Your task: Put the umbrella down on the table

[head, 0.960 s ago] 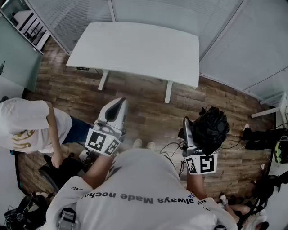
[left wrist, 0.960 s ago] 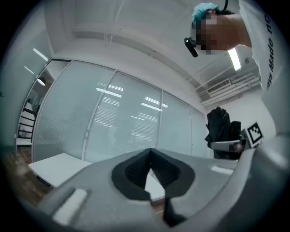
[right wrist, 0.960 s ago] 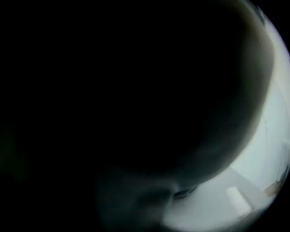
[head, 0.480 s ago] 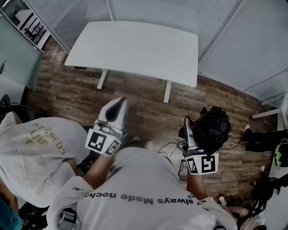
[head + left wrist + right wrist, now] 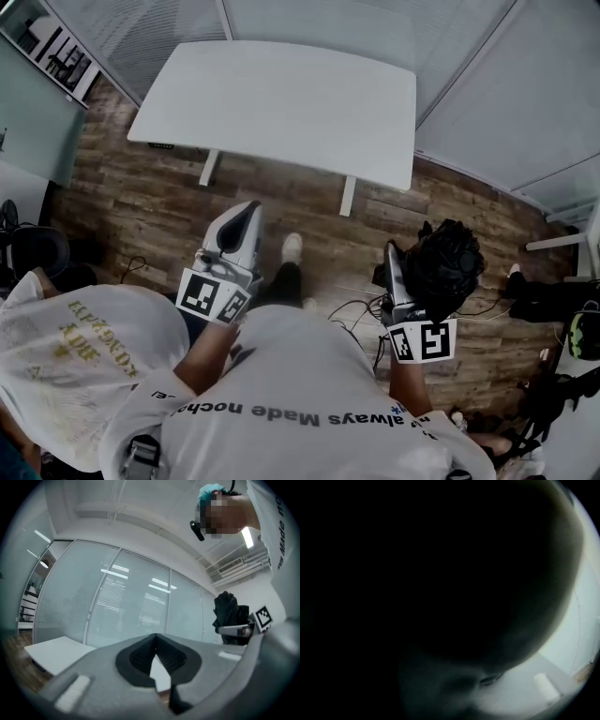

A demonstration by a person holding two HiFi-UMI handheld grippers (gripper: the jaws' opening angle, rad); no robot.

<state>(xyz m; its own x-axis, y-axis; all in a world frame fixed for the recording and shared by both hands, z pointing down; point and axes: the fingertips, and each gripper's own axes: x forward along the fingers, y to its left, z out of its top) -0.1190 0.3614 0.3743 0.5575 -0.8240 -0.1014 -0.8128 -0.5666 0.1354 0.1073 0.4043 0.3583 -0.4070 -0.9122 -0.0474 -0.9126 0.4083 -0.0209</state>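
Black umbrella (image 5: 448, 267) clamped between right tongs (image 5: 405, 269).

The table (image 5: 281, 103) has a smooth, matt white top, and the floor (image 5: 141, 202) around it is brown wood plank with a rough-looking grain. The umbrella (image 5: 448, 267) is soft, crumpled black cloth. The left gripper (image 5: 156, 638) is matt grey plastic, smooth on the outside, with black ribbed pads (image 5: 140, 660) that look rubbery.
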